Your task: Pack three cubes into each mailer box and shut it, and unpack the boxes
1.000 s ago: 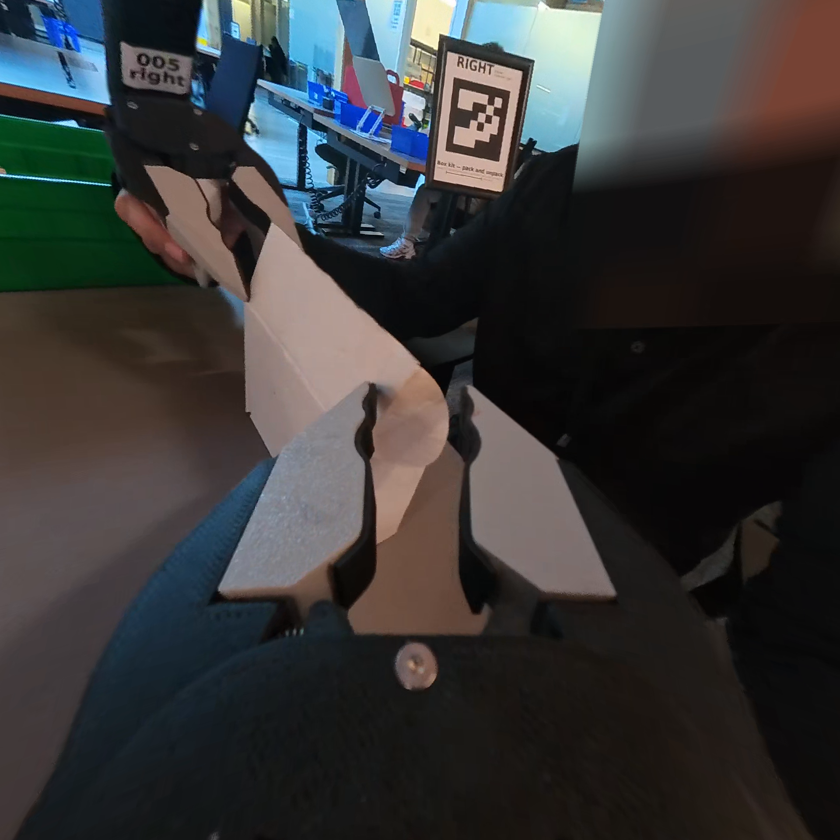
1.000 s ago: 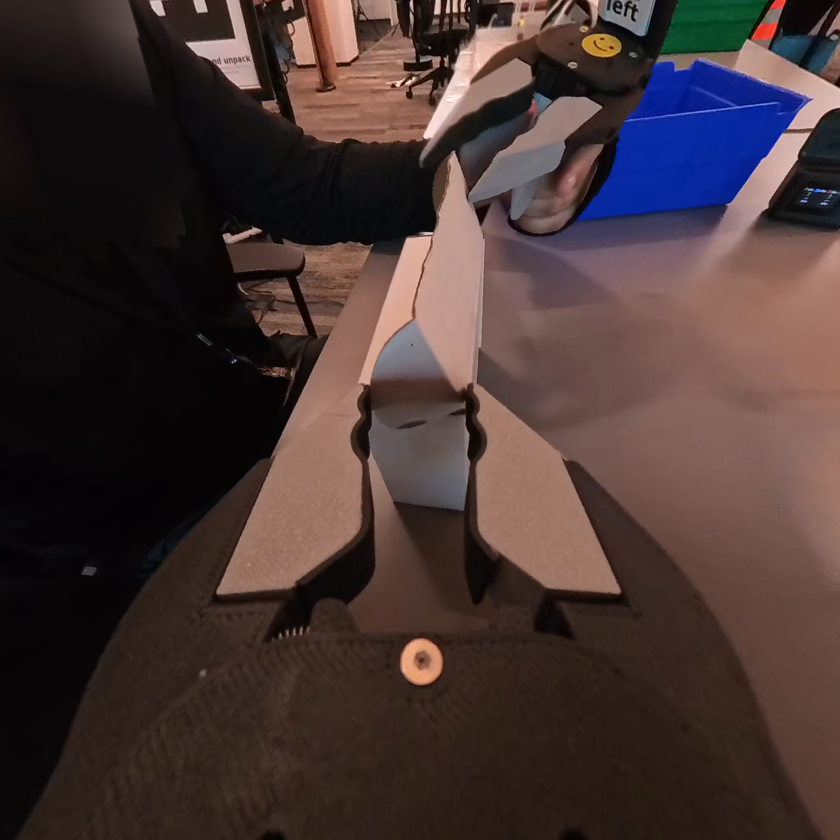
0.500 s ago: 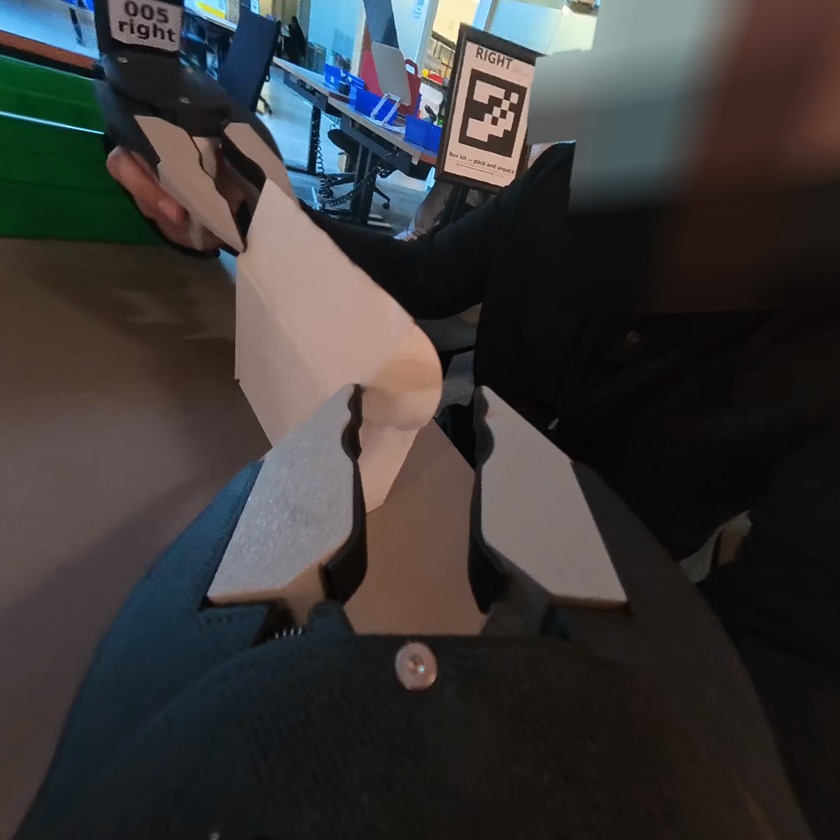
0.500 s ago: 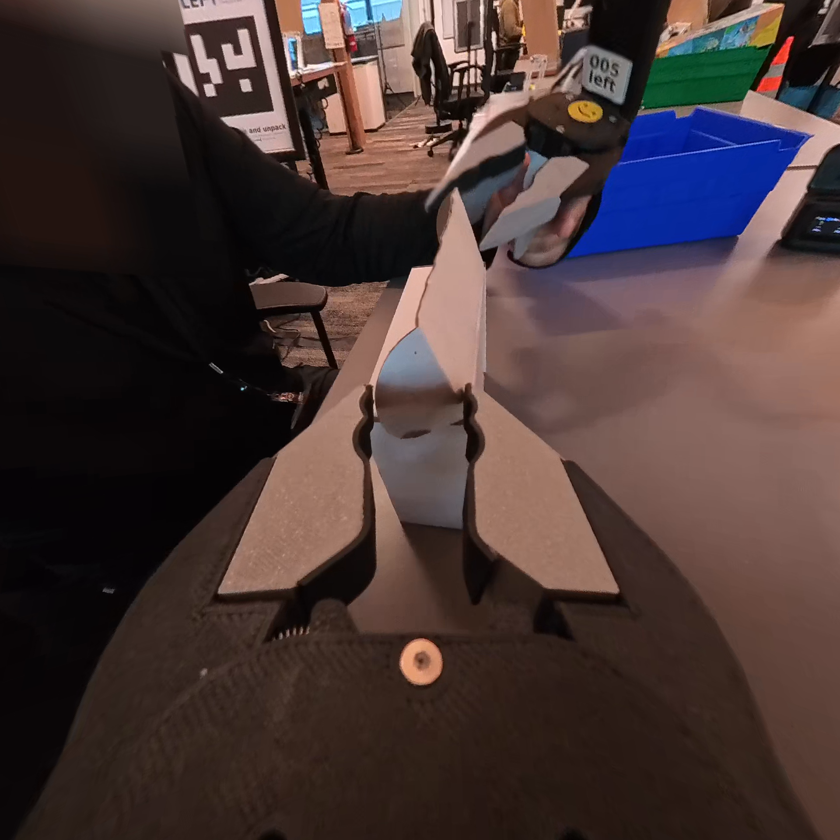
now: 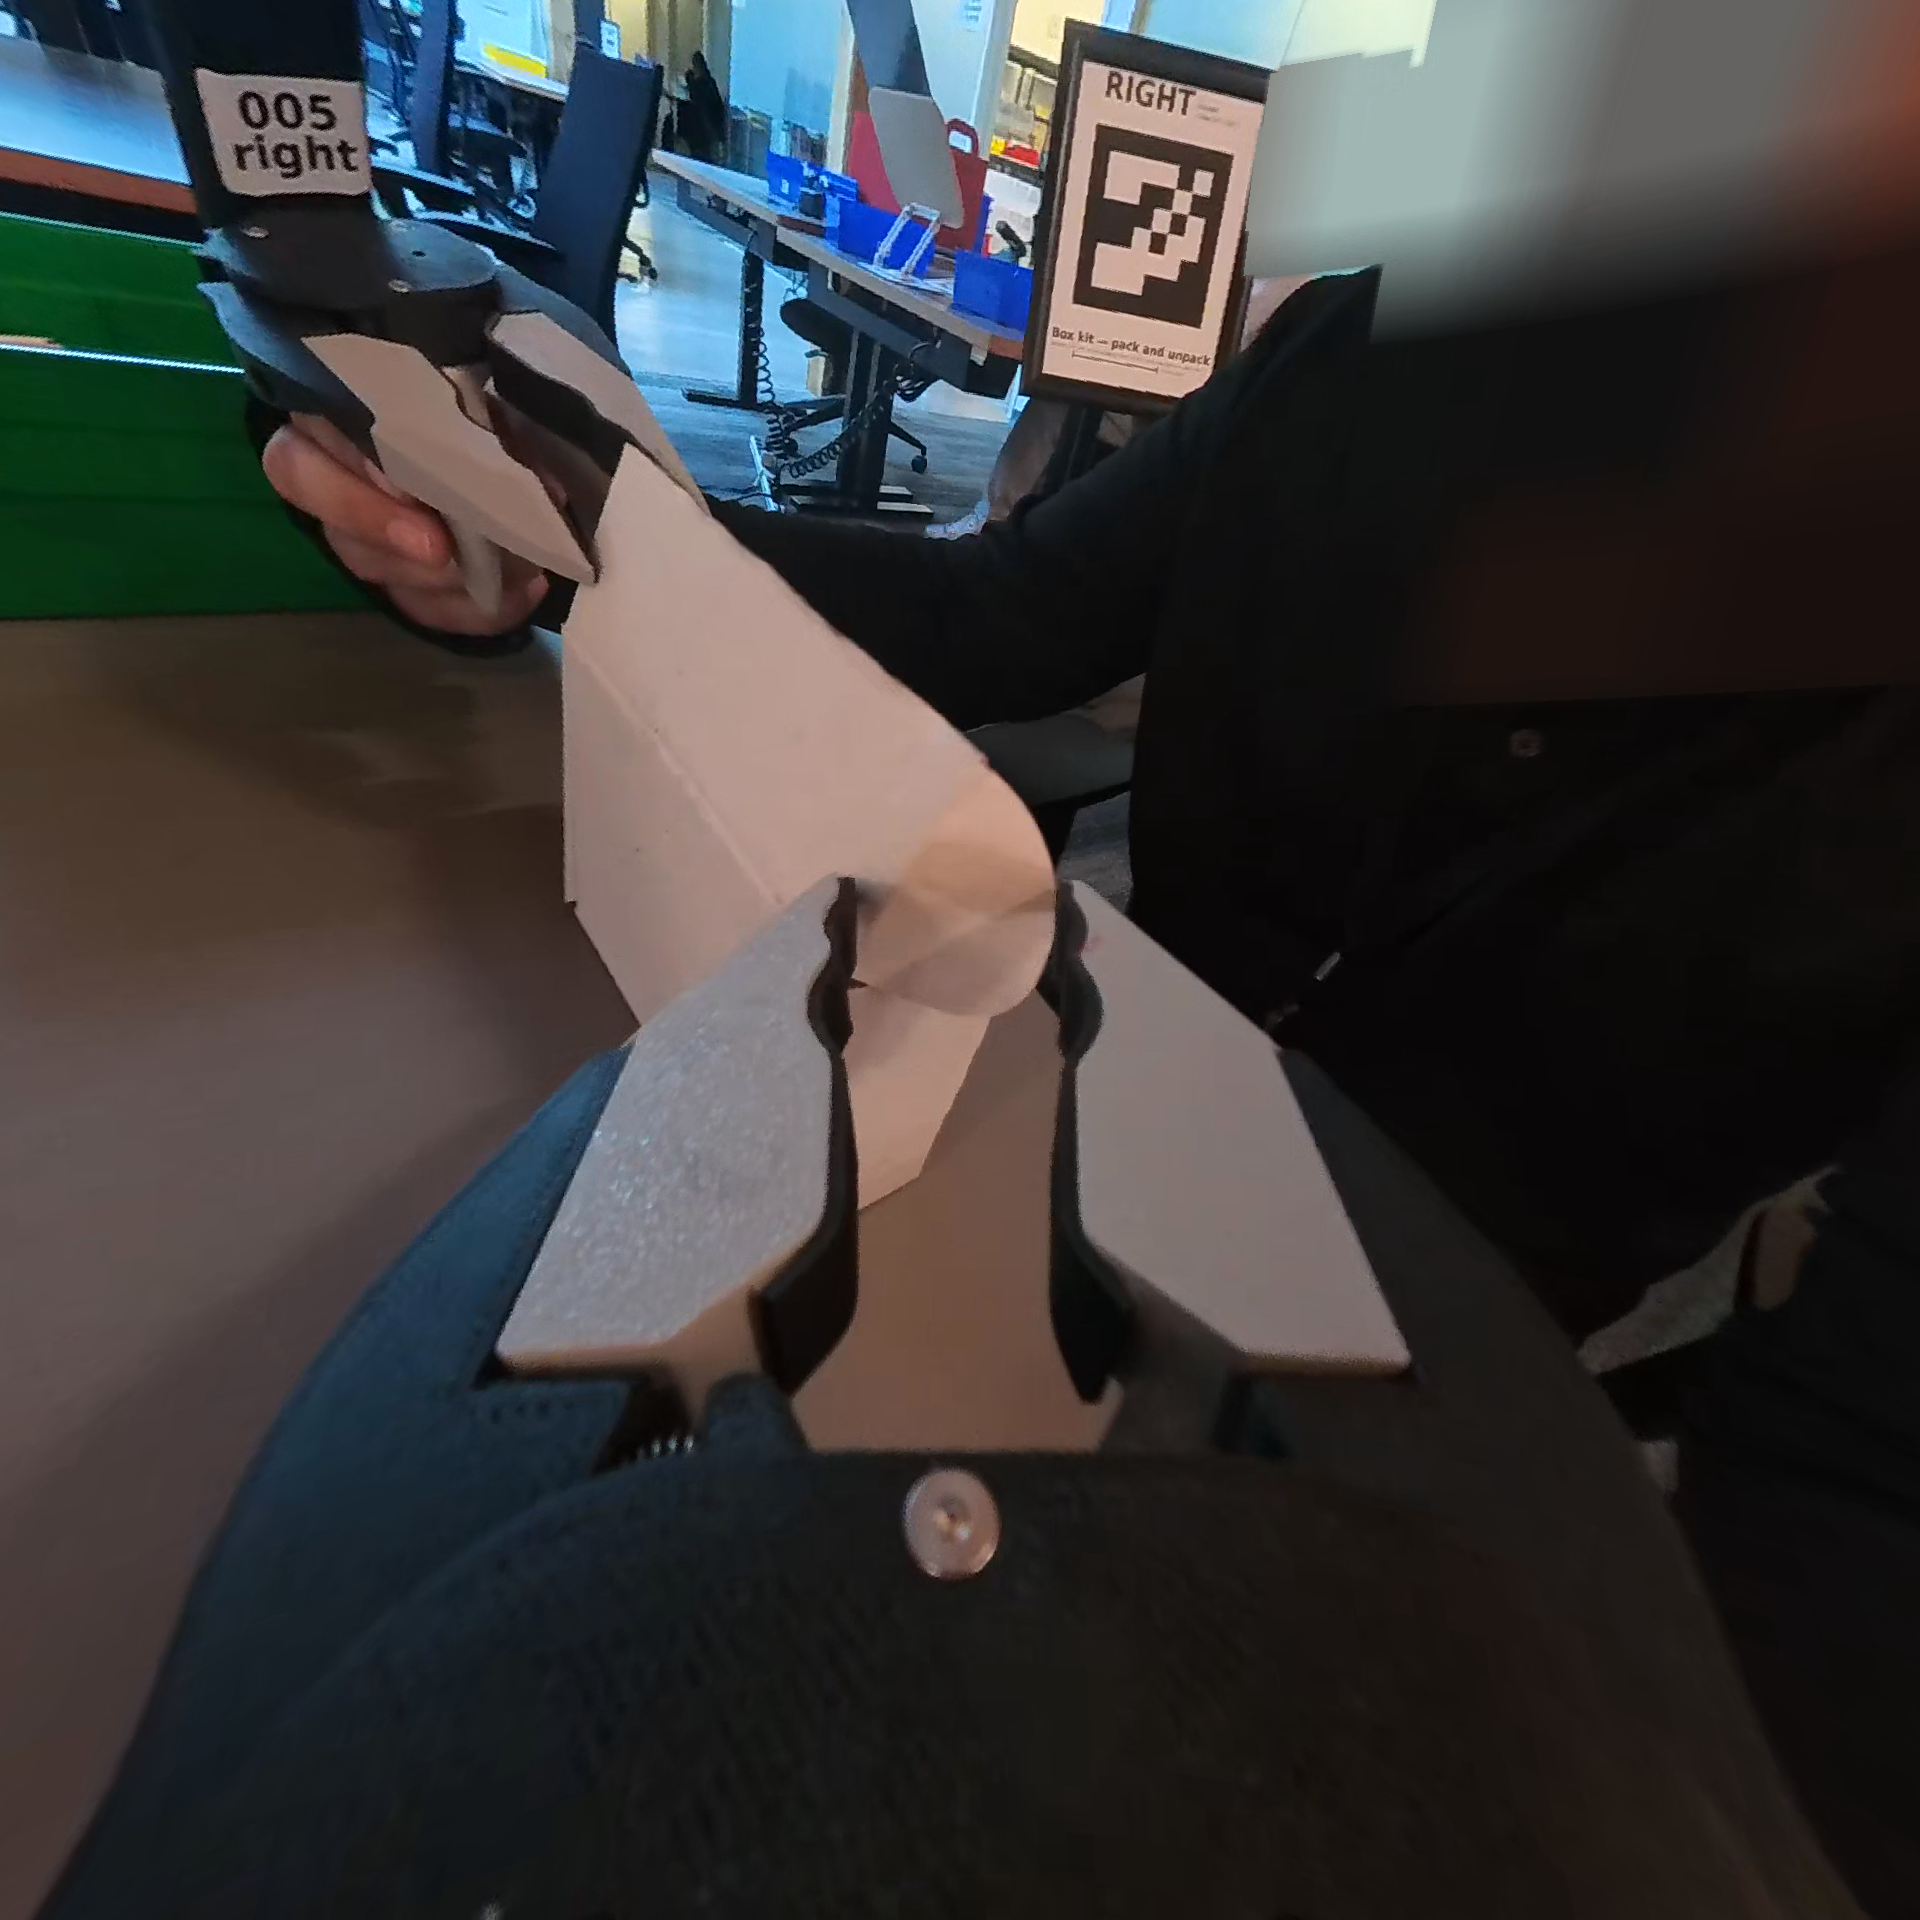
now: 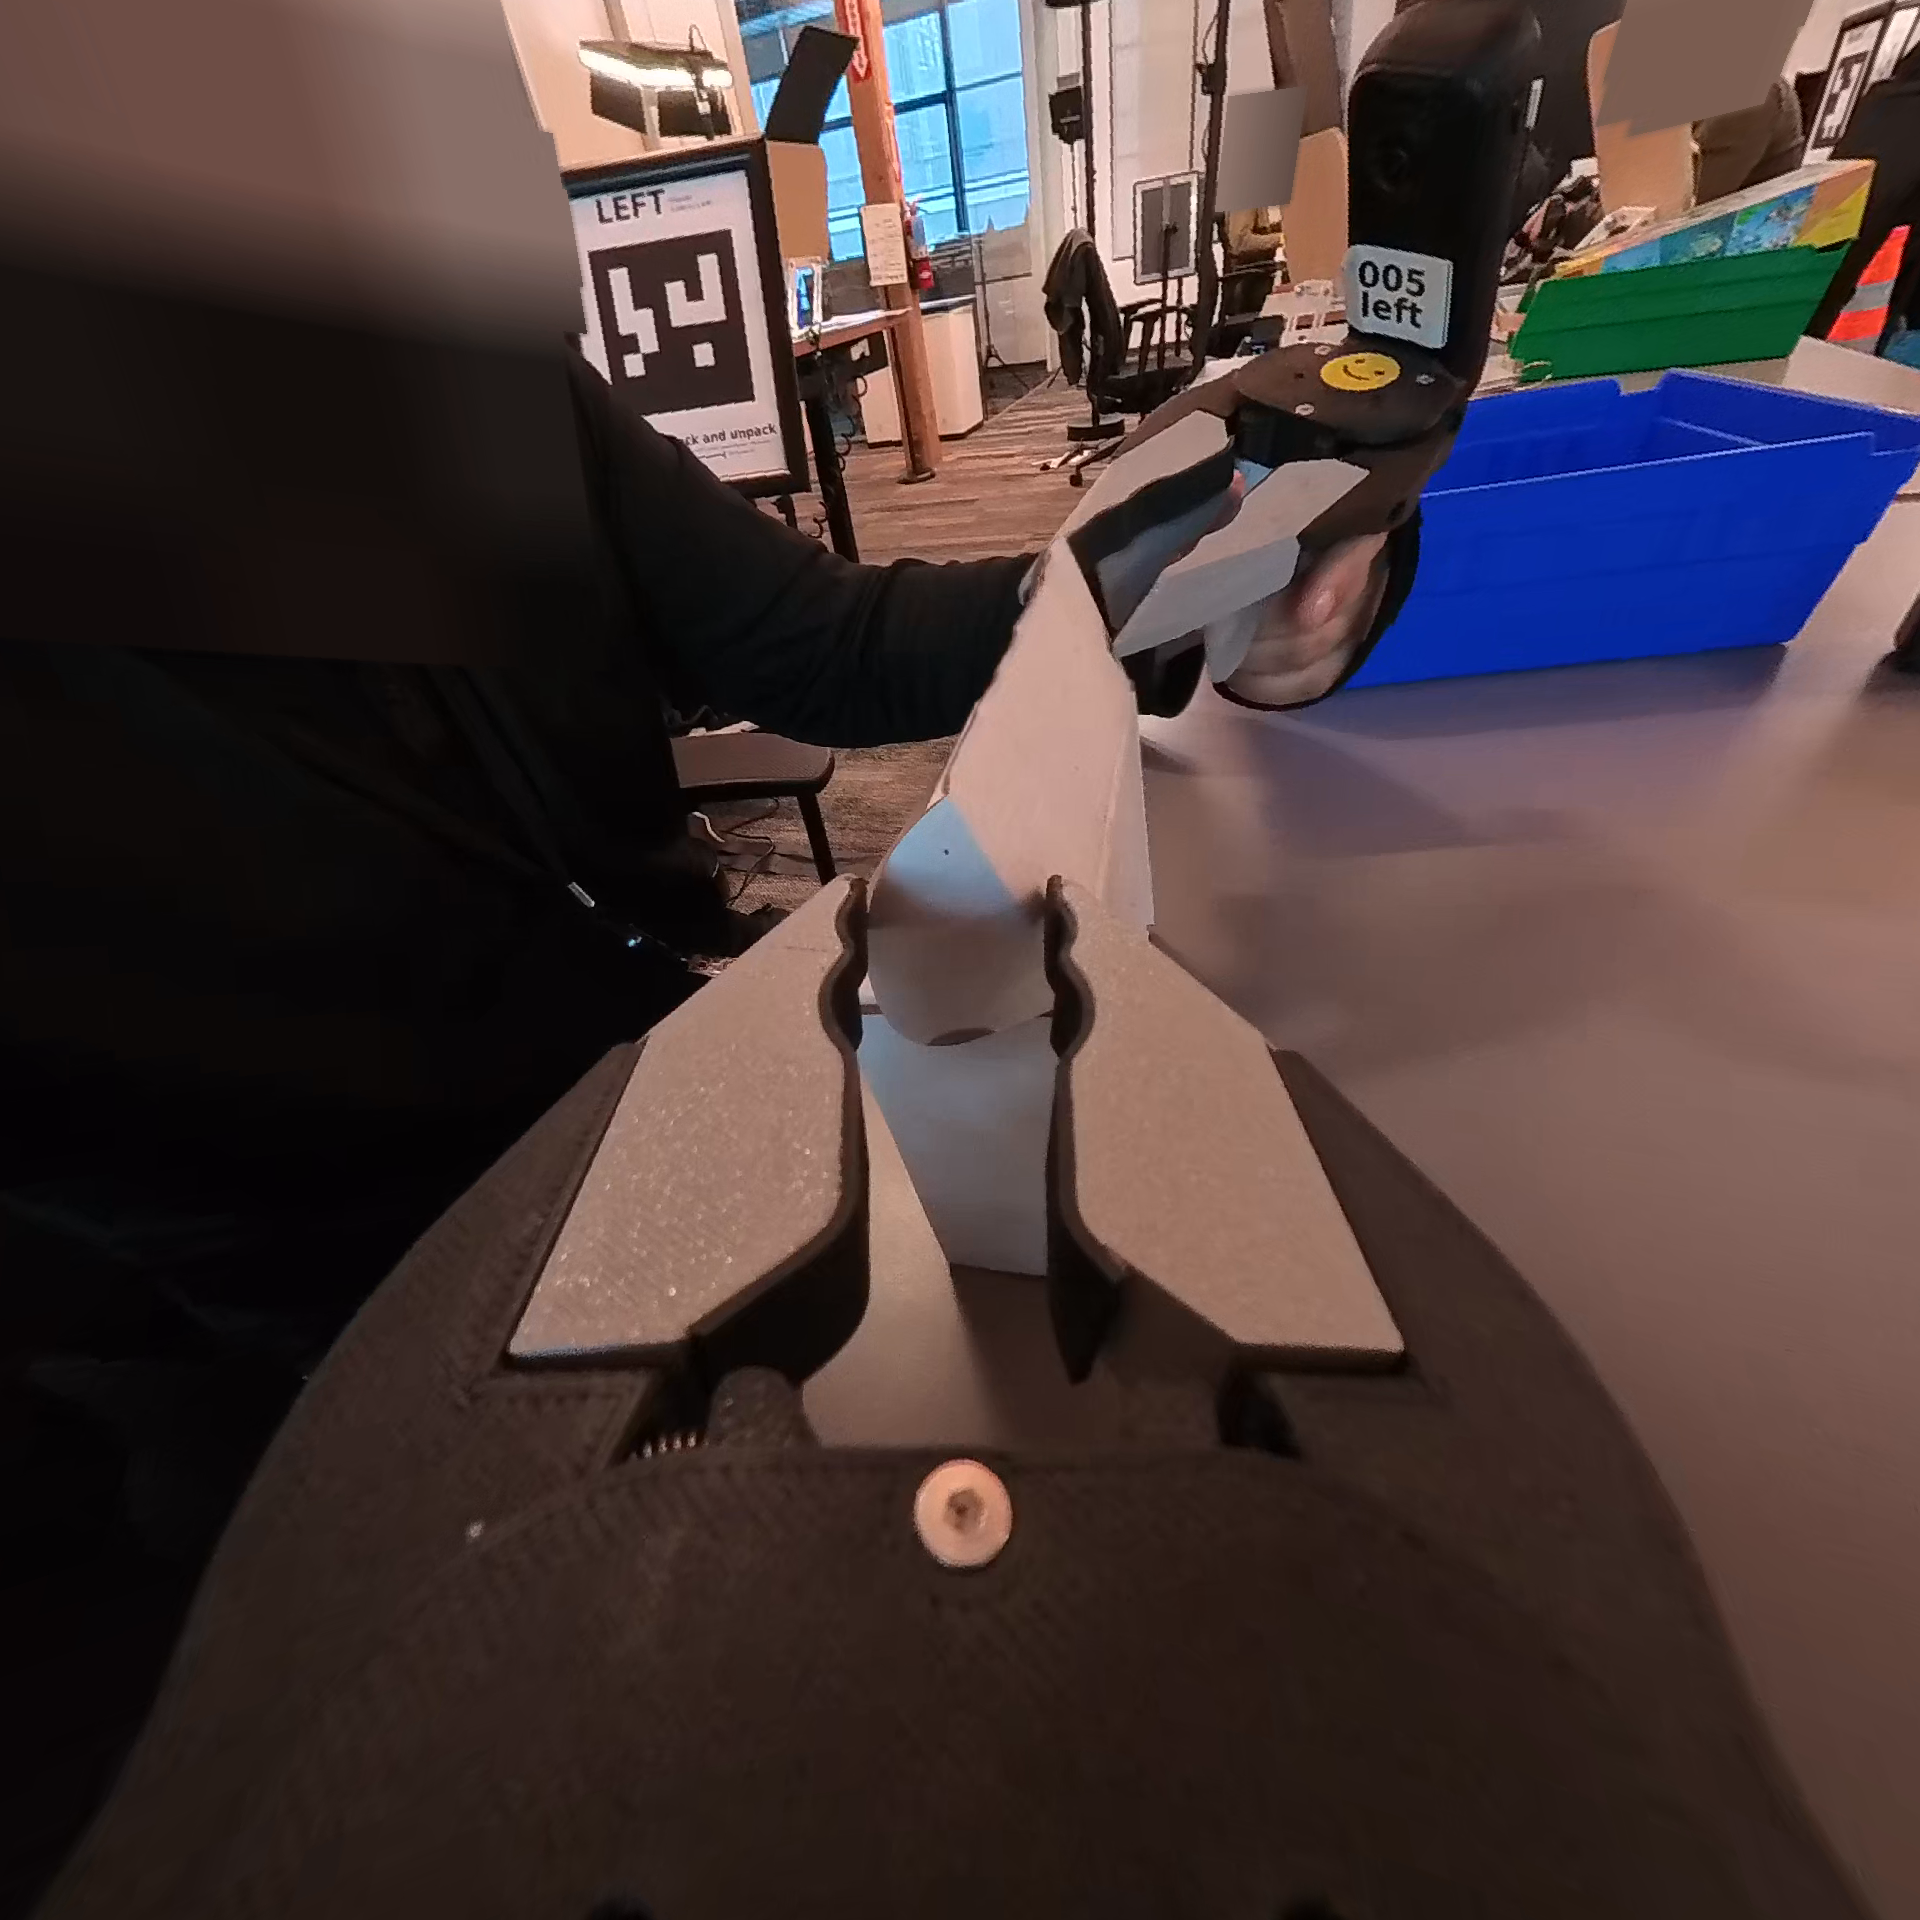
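Note:
A white cardboard mailer box is held up over the table between both grippers, lid panel tilted. My left gripper is shut across a rounded end flap. My right gripper is shut across the rounded flap at the other end. The box slopes up from it to the left gripper. The right gripper also shows far left in the left wrist view, at the box's far end. No cubes are in view.
A brown table lies under the box. A blue bin stands behind the left gripper, green crates beyond it. More green crates edge the table. The person's black sleeve and framed marker signs are close by. Some 15 cm of space lies between my two pairs of fingers.
The left gripper's jaws, wider and off the flap half a second ago, have closed on it again. The box has been lifted and tilted toward the person.

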`<move>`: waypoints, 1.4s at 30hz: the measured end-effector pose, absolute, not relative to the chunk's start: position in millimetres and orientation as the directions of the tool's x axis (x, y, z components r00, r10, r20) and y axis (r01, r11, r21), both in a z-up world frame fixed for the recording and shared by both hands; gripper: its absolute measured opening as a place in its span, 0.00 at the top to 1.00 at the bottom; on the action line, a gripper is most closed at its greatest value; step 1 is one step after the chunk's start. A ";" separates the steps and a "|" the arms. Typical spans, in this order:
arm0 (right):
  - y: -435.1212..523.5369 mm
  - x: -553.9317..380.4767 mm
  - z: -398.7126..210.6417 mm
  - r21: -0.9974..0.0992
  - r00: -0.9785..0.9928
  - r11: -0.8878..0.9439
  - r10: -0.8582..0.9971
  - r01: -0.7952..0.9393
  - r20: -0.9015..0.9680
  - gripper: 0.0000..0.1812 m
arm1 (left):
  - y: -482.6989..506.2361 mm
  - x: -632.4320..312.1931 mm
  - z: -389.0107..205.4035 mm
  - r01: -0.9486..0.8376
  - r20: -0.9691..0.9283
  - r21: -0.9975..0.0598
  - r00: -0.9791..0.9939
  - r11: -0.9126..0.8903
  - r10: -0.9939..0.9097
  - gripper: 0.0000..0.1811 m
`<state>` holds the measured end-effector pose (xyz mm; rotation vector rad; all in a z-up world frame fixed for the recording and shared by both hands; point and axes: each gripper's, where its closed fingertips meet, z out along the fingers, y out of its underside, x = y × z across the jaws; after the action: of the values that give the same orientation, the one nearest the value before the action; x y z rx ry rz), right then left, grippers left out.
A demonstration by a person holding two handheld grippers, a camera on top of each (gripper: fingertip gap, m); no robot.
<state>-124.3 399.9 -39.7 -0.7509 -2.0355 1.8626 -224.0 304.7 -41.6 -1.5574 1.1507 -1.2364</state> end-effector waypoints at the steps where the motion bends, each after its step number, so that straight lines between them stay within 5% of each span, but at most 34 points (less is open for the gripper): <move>1: 399.5 -124.2 -39.7 -0.982 -0.827 0.033 0.546 0.185 -0.138 0.83 | 303.0 -223.2 -41.6 -0.163 0.236 -0.955 0.090 -0.248 -0.968 0.80; 10: 398.2 -122.8 -40.6 -0.981 -0.832 0.032 0.536 0.190 -0.144 0.82 | 295.1 -220.1 -41.0 -0.152 0.273 -0.950 0.030 -0.274 -0.962 0.78; 17: 398.0 -129.0 -40.8 -0.979 -0.816 0.024 0.558 0.201 -0.154 0.83 | 295.8 -209.7 -49.5 -0.201 0.251 -0.948 0.012 -0.248 -0.968 0.92; 19: 398.7 -129.3 -40.7 -0.979 -0.812 0.025 0.564 0.201 -0.152 0.84 | 295.7 -210.2 -50.9 -0.204 0.272 -0.941 0.019 -0.270 -0.962 0.90; 26: 402.4 -128.9 -39.8 -0.980 -0.803 0.027 0.579 0.196 -0.145 0.85 | 293.9 -214.8 -55.4 -0.228 0.304 -0.920 0.104 -0.320 -0.947 0.61; 36: 402.1 -129.0 -39.9 -0.980 -0.793 0.042 0.595 0.194 -0.131 0.85 | 299.4 -193.8 -61.8 -0.329 0.154 -0.918 0.216 -0.221 -0.964 0.66; 42: 403.6 -129.2 -36.9 -0.980 -0.793 0.016 0.591 0.199 -0.151 0.86 | 301.7 -209.7 -48.9 -0.222 0.188 -0.946 0.211 -0.235 -0.959 0.73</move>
<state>-129.2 403.6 -36.9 -0.8138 -1.9977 1.8401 -209.7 301.7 -48.9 -1.6361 1.1315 -1.0921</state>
